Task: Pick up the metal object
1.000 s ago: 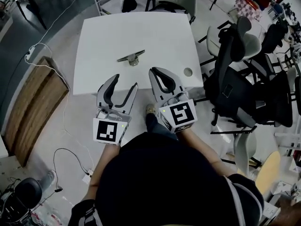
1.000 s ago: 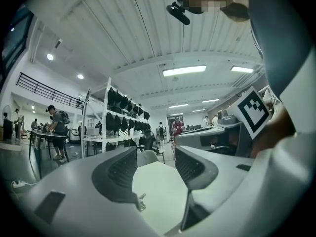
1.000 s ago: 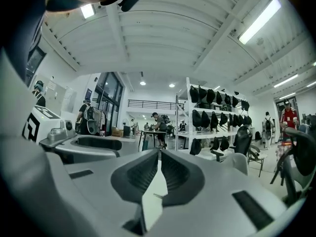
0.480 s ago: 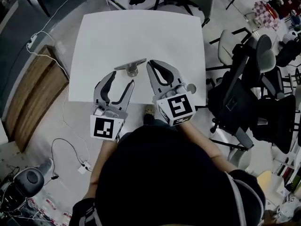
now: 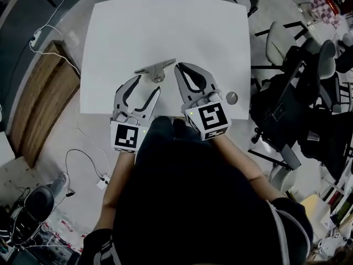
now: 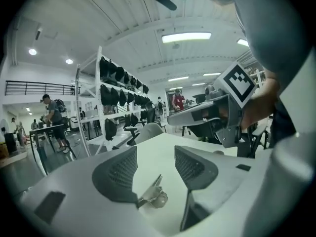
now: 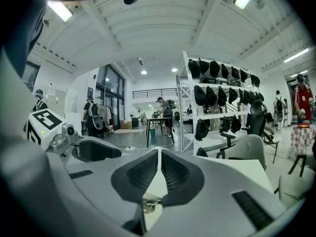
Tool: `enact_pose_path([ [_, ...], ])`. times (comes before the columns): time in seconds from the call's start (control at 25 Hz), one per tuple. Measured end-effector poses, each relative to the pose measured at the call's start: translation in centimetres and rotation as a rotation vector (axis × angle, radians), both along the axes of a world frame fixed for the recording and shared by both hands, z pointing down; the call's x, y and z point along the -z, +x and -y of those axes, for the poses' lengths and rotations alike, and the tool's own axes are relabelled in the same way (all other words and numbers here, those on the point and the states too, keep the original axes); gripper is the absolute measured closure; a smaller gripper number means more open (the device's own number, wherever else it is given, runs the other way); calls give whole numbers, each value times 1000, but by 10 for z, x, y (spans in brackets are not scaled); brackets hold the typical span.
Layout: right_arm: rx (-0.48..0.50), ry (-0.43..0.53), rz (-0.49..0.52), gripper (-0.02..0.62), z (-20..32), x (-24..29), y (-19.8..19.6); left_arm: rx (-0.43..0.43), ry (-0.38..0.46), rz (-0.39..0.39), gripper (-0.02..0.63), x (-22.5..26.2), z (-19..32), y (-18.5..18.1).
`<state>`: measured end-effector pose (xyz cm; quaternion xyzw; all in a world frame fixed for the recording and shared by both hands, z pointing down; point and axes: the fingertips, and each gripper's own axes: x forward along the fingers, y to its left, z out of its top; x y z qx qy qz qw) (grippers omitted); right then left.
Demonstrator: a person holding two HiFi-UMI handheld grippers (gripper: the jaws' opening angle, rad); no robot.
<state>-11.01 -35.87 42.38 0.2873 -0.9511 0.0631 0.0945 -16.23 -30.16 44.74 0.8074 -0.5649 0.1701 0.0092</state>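
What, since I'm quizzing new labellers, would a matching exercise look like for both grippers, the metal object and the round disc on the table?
1 left gripper
2 right gripper
3 metal object
4 round disc

A jaws together
B by the right edge of the table
C jaws apart
D lying just ahead of both grippers

Pairs: 1-C, 2-A, 3-D, 4-B

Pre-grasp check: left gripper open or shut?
Open. The left gripper has its jaws apart in its own view; the metal object lies on the table ahead, seen through the gap.
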Motion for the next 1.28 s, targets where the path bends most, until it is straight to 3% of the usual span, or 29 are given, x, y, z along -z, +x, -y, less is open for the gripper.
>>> enact_pose_path([
  [0.12,-20,0,-24,566,2,-8,-4,-56,-78,19,387,-21,6,0],
  [0.4,-76,-58,-78,566,10,-29,-6,-201,-257,182,387,-76,25,1],
  [0.56,-95,-94,-111,566,16,-42,-8,-257,-353,236,387,-109,36,0],
  [0.92,-150,-144,-183,566,26,-72,5,-392,-474,430,387,-170,45,0],
  [1.28,-218,-188,-210,566,29,-86,27,-464,-501,607,415,-192,51,7],
])
